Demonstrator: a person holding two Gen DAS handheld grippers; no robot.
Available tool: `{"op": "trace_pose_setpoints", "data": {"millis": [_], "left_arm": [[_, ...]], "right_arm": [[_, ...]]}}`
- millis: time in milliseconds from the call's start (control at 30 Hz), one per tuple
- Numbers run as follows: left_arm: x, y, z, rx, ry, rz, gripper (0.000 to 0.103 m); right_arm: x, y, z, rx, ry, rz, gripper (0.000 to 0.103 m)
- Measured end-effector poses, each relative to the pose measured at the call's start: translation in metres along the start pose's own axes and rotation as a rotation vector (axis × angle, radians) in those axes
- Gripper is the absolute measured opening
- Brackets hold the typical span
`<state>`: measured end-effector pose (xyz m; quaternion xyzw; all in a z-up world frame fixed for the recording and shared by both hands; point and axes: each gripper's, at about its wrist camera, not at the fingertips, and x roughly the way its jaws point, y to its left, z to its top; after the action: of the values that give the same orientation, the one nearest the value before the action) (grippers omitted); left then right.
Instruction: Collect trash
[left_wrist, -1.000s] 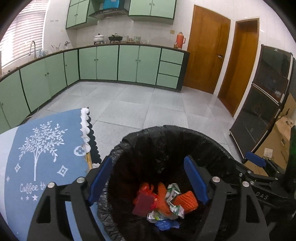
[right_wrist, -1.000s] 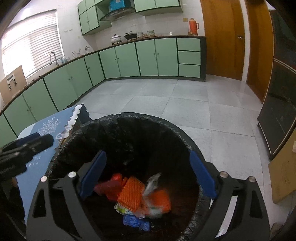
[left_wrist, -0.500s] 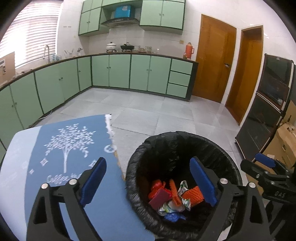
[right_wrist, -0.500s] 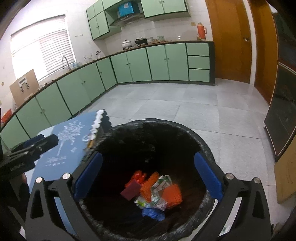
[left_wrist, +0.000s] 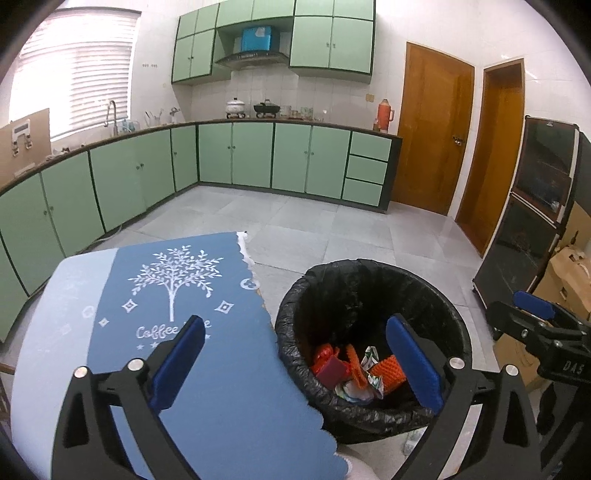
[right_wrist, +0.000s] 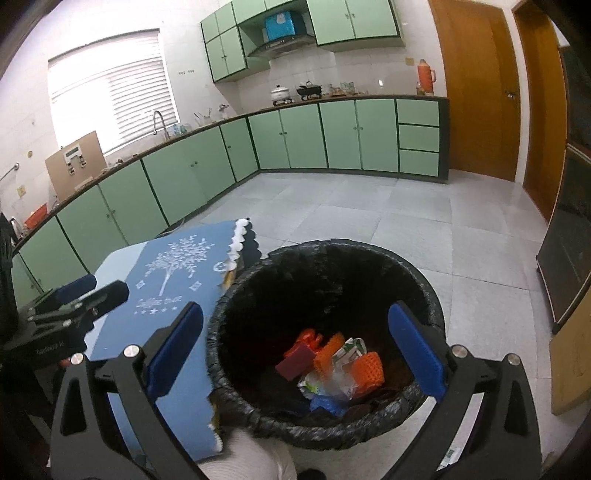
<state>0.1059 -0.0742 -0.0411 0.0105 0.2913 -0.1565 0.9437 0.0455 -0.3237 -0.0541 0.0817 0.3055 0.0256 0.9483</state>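
A black-lined trash bin (left_wrist: 369, 266) stands on the floor beside a table with a blue tree-print cloth (left_wrist: 221, 369). Orange, red, white and blue trash (left_wrist: 354, 373) lies at the bottom of the bin. My left gripper (left_wrist: 294, 321) hovers above the table edge and the bin's left rim, its jaws opening with nothing between them. In the right wrist view my right gripper (right_wrist: 295, 310) hangs open over the bin (right_wrist: 332, 245) and its trash (right_wrist: 332, 365), holding nothing. Each gripper shows in the other's view: the right one (left_wrist: 524, 312), the left one (right_wrist: 92, 291).
Green cabinets (left_wrist: 258, 158) line the far and left walls. Two wooden doors (left_wrist: 436, 129) stand at the back right. A dark glass cabinet (left_wrist: 535, 206) and cardboard boxes (left_wrist: 565, 273) sit right of the bin. Grey floor tiles (right_wrist: 406, 221) stretch beyond. The cloth (right_wrist: 177, 280) covers the table.
Both grippers have drawn back and up from the bin mouth, and their jaws have widened. More of the table cloth and the whole bin rim now show.
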Motion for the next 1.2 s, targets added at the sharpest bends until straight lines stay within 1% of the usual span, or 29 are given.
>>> {"op": "trace_pose_setpoints", "data": {"millis": [500,867,1200], "left_arm": [[-0.036,-0.002,-0.002,0.014,-0.048,0.018,0.097],[-0.045,0.0,0.0,0.002,-0.071,0.024,0.097],[-0.048,0.001,-0.001,-0.004,-0.077,0.026,0.097]], "right_arm": [[-0.037,0.025,0.0,-0.037,-0.041,0.023,0.098],[-0.041,0.031,0.0,-0.05,-0.042,0.027,0.098],[-0.042,0.04,0.0,-0.061,-0.042,0.029,0.098]]}}
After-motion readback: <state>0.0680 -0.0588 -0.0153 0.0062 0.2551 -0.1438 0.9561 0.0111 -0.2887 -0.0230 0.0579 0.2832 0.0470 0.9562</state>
